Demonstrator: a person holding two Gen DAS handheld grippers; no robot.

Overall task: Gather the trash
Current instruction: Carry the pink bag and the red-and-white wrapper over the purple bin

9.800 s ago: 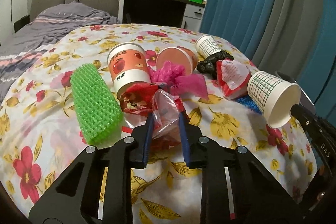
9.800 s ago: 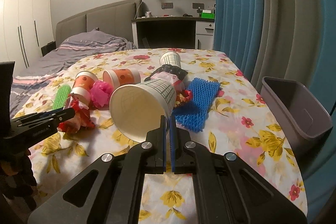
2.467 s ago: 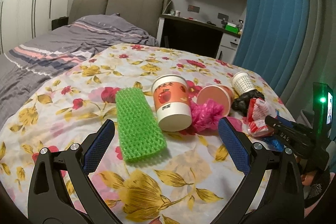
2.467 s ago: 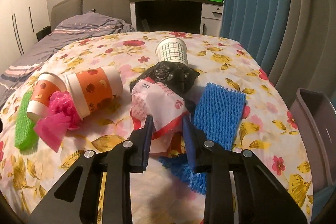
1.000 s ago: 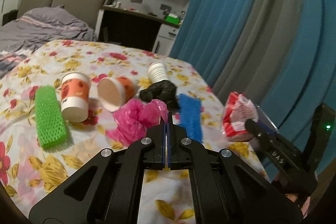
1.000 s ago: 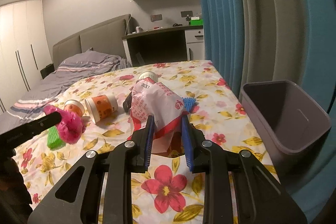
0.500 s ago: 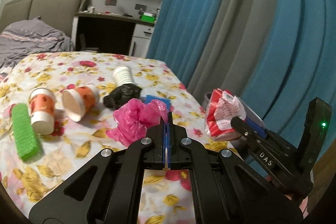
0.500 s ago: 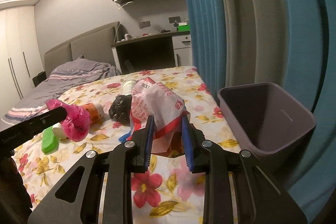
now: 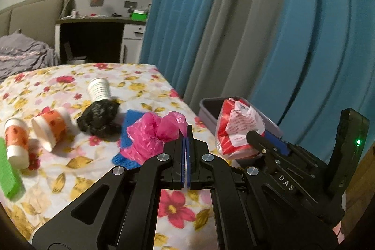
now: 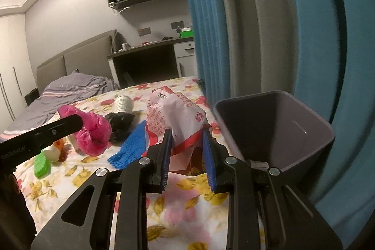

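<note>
Item: bedside trash collection, two loads in transit. Landmark: grey plastic waste bin (image 10: 276, 130) standing off the edge of the floral bedspread (image 10: 180, 189).

- Right gripper (image 10: 187, 151): jaws clamped on a crumpled red-and-white plastic snack bag (image 10: 178, 118). A second ago the bag sat well short of the bin; now it hangs just beside the bin's near rim, not yet over the opening.
- Left gripper (image 9: 186, 144): jaws fully closed, pinching a scrunched pink plastic bag (image 9: 154, 132). It has swung toward the bin too, but trails the snack bag.
- Left behind on the bedspread, farther from the bin: blue foam net sleeve (image 9: 127, 132), black crumpled bag (image 9: 99, 117), white ribbed paper cup (image 9: 98, 90), two orange paper cups (image 9: 50, 128), green foam net sleeve (image 9: 8, 173).

Assessment: both loads are closing on the bin; release of the snack bag looks like the next step, the pink bag after.
</note>
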